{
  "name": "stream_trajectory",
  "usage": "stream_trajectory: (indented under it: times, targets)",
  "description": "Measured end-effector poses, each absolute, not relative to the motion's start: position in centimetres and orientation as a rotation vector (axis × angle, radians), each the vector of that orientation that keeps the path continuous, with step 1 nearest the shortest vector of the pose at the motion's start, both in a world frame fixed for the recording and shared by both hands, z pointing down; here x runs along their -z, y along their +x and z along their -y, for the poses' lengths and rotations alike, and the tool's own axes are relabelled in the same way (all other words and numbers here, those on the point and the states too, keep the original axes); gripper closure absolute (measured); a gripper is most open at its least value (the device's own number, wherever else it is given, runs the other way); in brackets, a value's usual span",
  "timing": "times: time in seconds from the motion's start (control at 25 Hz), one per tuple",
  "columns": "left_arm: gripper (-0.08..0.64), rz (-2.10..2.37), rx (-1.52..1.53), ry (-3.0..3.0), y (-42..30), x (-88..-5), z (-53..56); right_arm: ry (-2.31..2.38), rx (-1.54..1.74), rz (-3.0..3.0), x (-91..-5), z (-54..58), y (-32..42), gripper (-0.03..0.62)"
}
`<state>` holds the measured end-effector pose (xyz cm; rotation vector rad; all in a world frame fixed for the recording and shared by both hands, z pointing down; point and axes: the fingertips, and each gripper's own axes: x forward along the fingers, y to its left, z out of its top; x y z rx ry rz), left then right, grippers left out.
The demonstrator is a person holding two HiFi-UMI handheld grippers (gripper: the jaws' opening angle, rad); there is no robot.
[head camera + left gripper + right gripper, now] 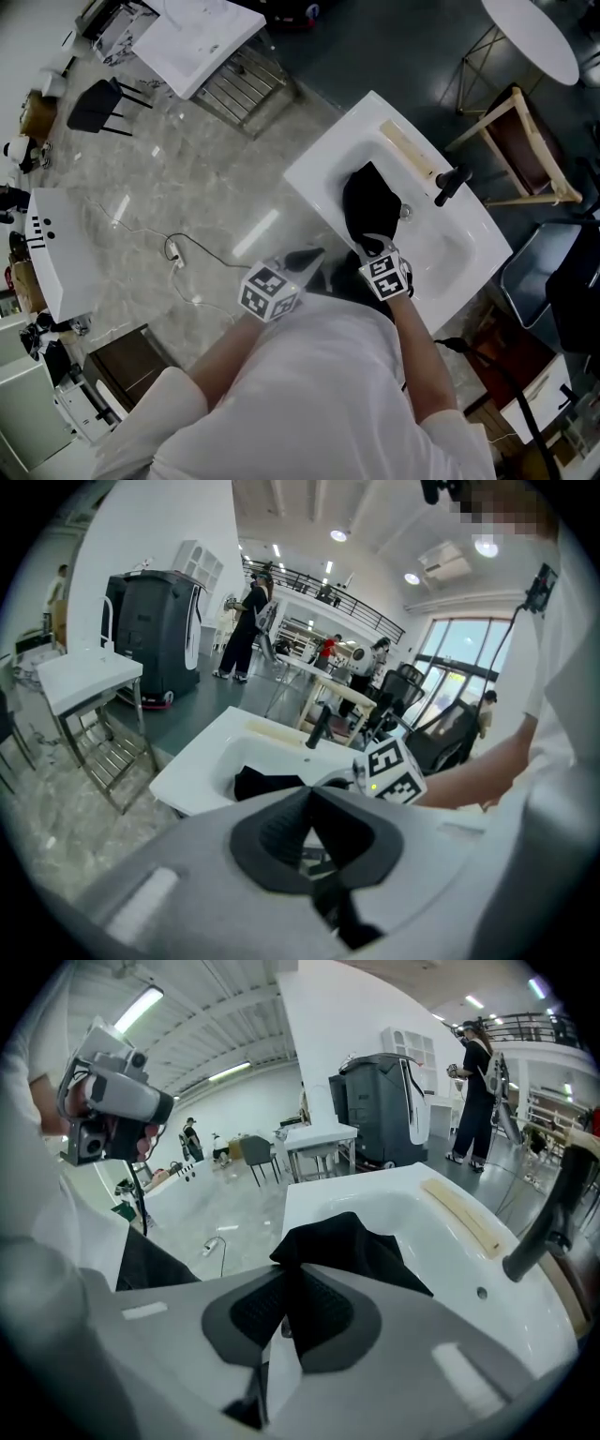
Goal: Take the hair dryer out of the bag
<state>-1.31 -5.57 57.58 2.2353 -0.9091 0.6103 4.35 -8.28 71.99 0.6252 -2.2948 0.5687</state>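
Down in the white sink (317,172), the right tongs (286,1274) pinch a fold of the black bag (349,1241), the hair dryer unseen and presumably inside, so the left tongs (309,797), pressed together and empty, should first find and spread the bag's mouth.

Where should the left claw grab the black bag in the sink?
Probably the raised fold at the near end of the black bag, beside the right claw, coming from the person's side over the sink rim. The limp cloth stands up there, pinched by that claw.
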Motion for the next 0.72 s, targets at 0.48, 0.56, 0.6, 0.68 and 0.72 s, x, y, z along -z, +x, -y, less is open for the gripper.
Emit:
stream_trajectory:
  times: [0.48, 0.56, 0.6, 0.68, 0.72]
  targets:
    - [0.561, 0.817, -0.658, 2.246, 0.6, -59.7, 6.5, 0.943, -1.008, 2.341, -70.6, 14.4, 8.9, 0.575]
    - [0.561, 0.773, -0.685, 2.254, 1.4, -60.6, 6.9, 0.991, -1.048, 2.33, -70.3, 15.3, 9.4, 0.575]
    - [0.56, 0.746, -0.701, 2.259, 1.9, -61.1, 7.1, 1.008, -1.059, 2.324, -70.1, 15.6, 9.5, 0.575]
    - [0.541, 0.689, -0.737, 2.268, 3.0, -62.4, 7.5, 1.032, -1.073, 2.314, -69.5, 16.0, 9.7, 0.577]
    - [0.537, 0.665, -0.757, 2.271, 3.6, -63.2, 7.9, 1.039, -1.077, 2.309, -69.3, 16.2, 9.7, 0.575]
